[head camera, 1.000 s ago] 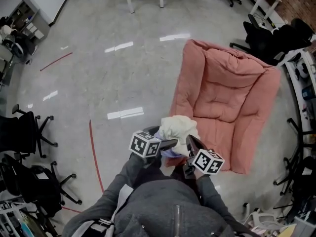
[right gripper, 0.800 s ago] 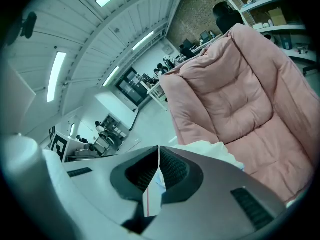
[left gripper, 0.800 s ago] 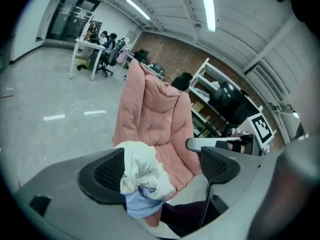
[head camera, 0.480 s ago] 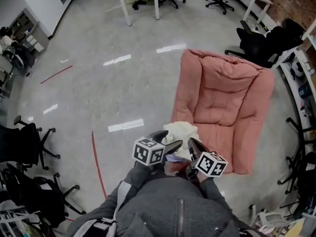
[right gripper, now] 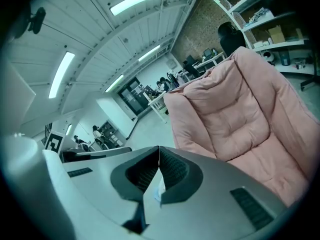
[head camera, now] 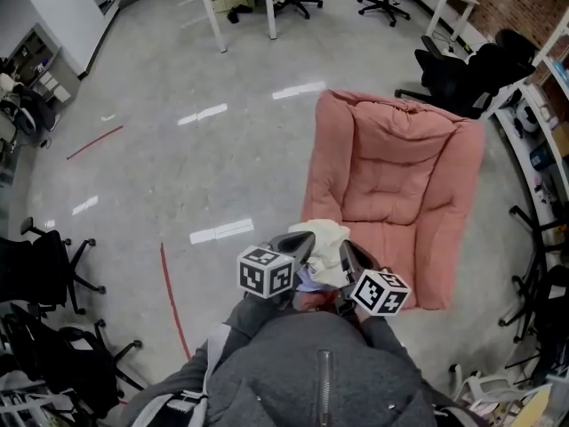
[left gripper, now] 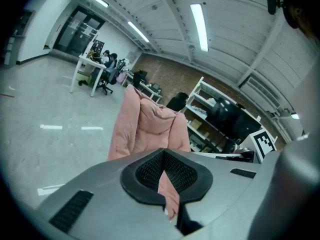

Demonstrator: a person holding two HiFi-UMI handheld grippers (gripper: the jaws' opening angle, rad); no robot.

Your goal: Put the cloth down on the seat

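Holds left gripper (head camera: 300, 242) and right gripper (head camera: 348, 254) side by side, close before the chest, both tilted slightly down toward the seat (head camera: 400, 176). Has just closed the left jaws; pinches the cloth (head camera: 327, 240) with both, tips pressed together on pale slivers. Carries it cream, bunched and rumpled, between the grippers, by the seat's near corner.

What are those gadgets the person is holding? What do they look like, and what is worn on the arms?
The left hand-held gripper and the right hand-held gripper each have a smooth grey body ending in two dark jaws lined with black ribbed pads. Each carries a white cube printed with black square markers. No cables show. The sleeves belong to a grey zip-up jacket.
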